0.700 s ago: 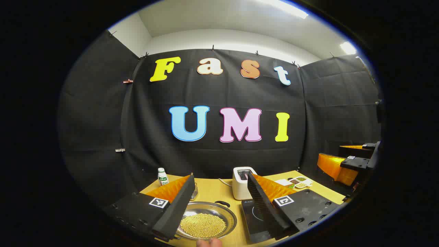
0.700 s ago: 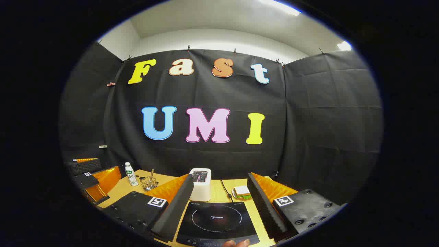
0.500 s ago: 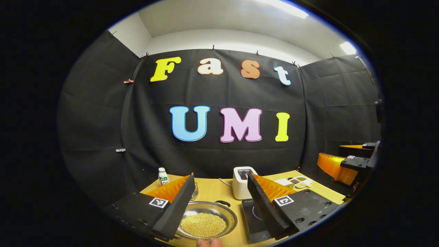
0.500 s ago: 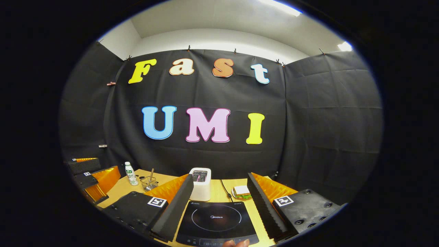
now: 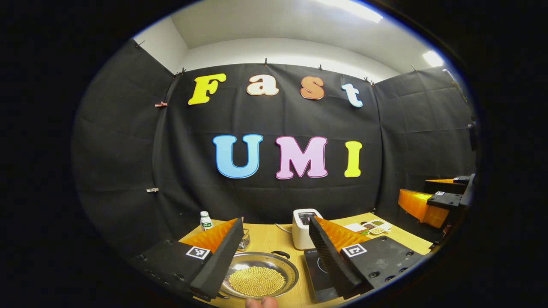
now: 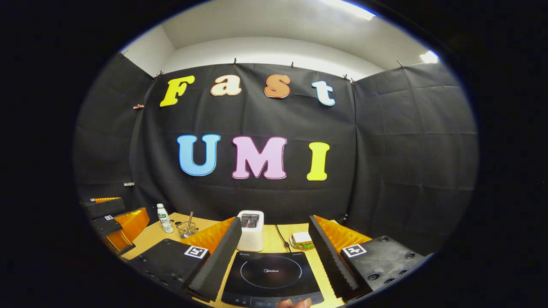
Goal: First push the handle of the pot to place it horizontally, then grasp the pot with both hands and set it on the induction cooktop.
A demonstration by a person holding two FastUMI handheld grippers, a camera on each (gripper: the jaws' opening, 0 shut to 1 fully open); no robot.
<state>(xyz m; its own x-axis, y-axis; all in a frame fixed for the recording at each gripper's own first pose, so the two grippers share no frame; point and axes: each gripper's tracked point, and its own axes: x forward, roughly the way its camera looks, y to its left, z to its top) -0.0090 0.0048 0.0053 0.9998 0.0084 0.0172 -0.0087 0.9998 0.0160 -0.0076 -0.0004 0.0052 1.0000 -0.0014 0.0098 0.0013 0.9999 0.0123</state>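
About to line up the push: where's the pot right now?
In the left gripper view the pot sits on the table, low between the open left gripper, just left of the cooktop.

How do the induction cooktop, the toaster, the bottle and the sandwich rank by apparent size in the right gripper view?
1. Induction cooktop, largest, though also nearest the camera.
2. Toaster.
3. Sandwich and bottle look alike in size; I would not rank them.
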